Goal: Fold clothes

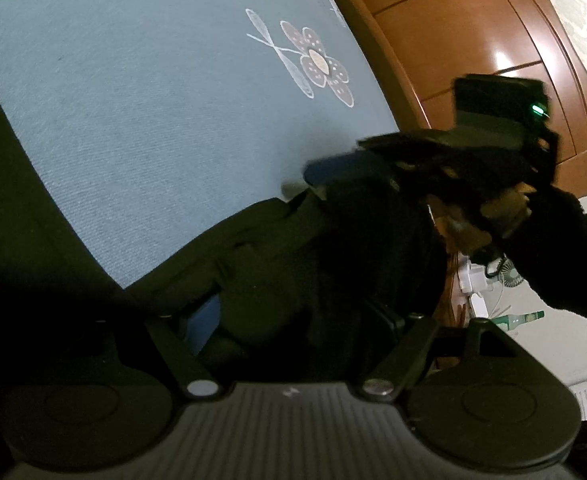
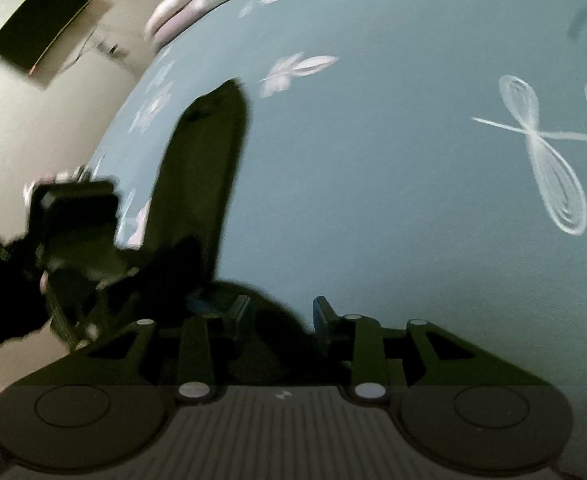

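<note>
A black garment [image 1: 293,248] lies bunched on a blue flowered bedsheet [image 1: 153,100]. My left gripper [image 1: 295,320] stands wide open, and the bunched cloth fills the gap between its blue-padded fingers [image 1: 201,320]. The right gripper [image 1: 313,176], held by a hand in a black sleeve, has its tips at the garment's far edge. In the right wrist view, one long narrow part of the garment [image 2: 201,168] stretches away over the sheet [image 2: 373,160]. My right gripper [image 2: 281,312] is partly open, with a dark fold low between its fingers. Bare sheet shows beside the right finger [image 2: 323,312].
A polished wooden bed end [image 1: 473,40] runs along the sheet's right edge. Past it on the floor are a green bottle [image 1: 521,318] and a small fan [image 1: 509,276]. A pink pillow [image 2: 189,0] lies at the far end. A dark box [image 2: 39,20] is on the floor.
</note>
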Demonstrator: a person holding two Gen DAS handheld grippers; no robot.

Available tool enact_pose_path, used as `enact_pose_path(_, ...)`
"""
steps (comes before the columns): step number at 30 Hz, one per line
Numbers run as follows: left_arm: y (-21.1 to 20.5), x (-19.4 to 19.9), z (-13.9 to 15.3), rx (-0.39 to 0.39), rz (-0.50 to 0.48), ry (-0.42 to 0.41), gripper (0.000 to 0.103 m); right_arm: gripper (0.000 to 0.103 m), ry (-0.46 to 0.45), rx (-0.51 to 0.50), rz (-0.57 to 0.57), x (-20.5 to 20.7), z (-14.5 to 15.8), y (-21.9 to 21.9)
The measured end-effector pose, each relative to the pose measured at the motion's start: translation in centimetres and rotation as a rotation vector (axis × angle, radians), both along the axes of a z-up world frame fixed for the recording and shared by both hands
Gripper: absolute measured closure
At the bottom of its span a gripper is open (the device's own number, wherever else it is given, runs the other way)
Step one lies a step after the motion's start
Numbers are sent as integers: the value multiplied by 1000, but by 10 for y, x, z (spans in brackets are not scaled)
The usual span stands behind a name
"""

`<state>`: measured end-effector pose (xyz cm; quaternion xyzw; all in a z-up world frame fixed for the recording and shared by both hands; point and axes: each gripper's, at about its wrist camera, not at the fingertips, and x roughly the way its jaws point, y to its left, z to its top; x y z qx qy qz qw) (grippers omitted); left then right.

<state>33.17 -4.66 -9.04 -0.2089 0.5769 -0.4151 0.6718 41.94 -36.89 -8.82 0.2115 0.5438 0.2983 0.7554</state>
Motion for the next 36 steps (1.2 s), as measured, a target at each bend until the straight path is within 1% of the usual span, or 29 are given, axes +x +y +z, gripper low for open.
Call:
enact_pose_path(2, 0, -1, 0, -1, -2, -5, 25, 65, 27, 28, -72, 6, -10, -15)
enact_pose_path(3, 0, -1, 0, -2, -3, -7, 25, 66, 37, 31, -90, 7, -14, -18)
enact_pose_path(6, 0, -2, 0, -3, -3, -10, 25, 66, 54, 25, -29, 3, -21, -10)
enact_pose_path(9, -1, -2, 0, -5, -3, -13, 25, 66, 51, 8, 56, -7, -22, 8)
enact_pose_path(14, -3, 0, -1, -6, -3, -10, 25, 65, 32, -10, 111, -17, -23, 25)
enact_pose_path(22, -7, 2, -3, -9, -2, -11, 25, 66, -52, -105, 281, -24, -9, 45)
enact_pose_path(23, -6, 2, -2, -8, -3, -8, 25, 68, -69, -121, 296, -24, -7, 47)
enact_pose_path(24, -6, 2, -2, -6, -3, -4, 25, 77, -92, -144, 311, -25, -4, 50)
enact_pose_path(25, -7, 3, -1, -1, 1, 5, 25, 83, -117, -173, 314, -26, -1, 52)
enact_pose_path(26, -8, 4, 0, 10, 5, 16, 24, 89, -139, -203, 313, -26, 3, 54)
enact_pose_path(28, -12, 7, 5, 35, 9, 31, 25, 91, -181, -247, 289, -24, 11, 54)
enact_pose_path(30, -16, 8, 11, 36, 0, 17, 23, 92, -214, -259, 225, -17, 20, 47)
enact_pose_path(32, -20, 8, 15, 32, -8, 5, 23, 93, -207, -280, 172, -8, 14, 43)
enact_pose_path(34, -23, 10, 13, 45, -9, 0, 23, 93, -192, -303, 122, 1, 5, 39)
enact_pose_path(36, -26, 13, 11, 62, -10, -5, 23, 93, -166, -305, 58, 8, -2, 33)
